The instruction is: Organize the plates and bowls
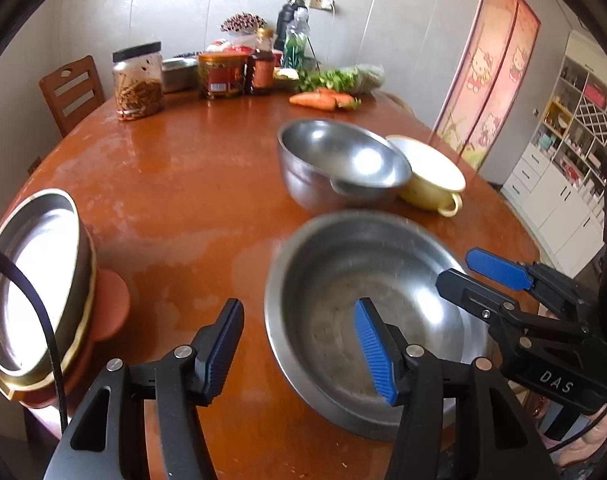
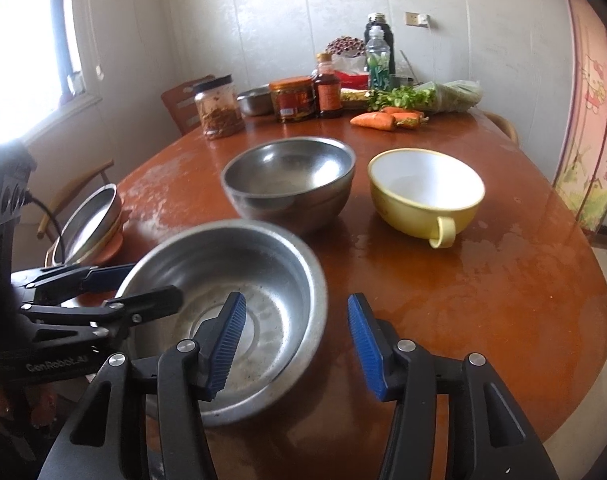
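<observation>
A wide steel basin (image 1: 363, 292) (image 2: 239, 292) sits on the brown table (image 1: 175, 184) near its front edge. My left gripper (image 1: 299, 350) (image 2: 155, 282) is open and straddles the basin's left rim, one finger inside and one outside. My right gripper (image 2: 297, 344) (image 1: 455, 270) is open astride the right rim. No pad presses on the metal. Behind the basin stand a deep steel bowl (image 1: 339, 160) (image 2: 291, 180) and a yellow handled bowl (image 1: 431, 176) (image 2: 423, 192). A tilted stack of steel plates (image 1: 35, 276) (image 2: 93, 218) rests at the left on a red-brown dish.
Jars (image 1: 137, 80), sauce bottles (image 1: 263, 62), carrots (image 1: 323, 101) and greens (image 1: 343, 78) crowd the table's far side. Wooden chairs (image 1: 71, 92) stand behind it on the left. White shelving (image 1: 575, 140) is off to the right. The table's front edge runs just under my grippers.
</observation>
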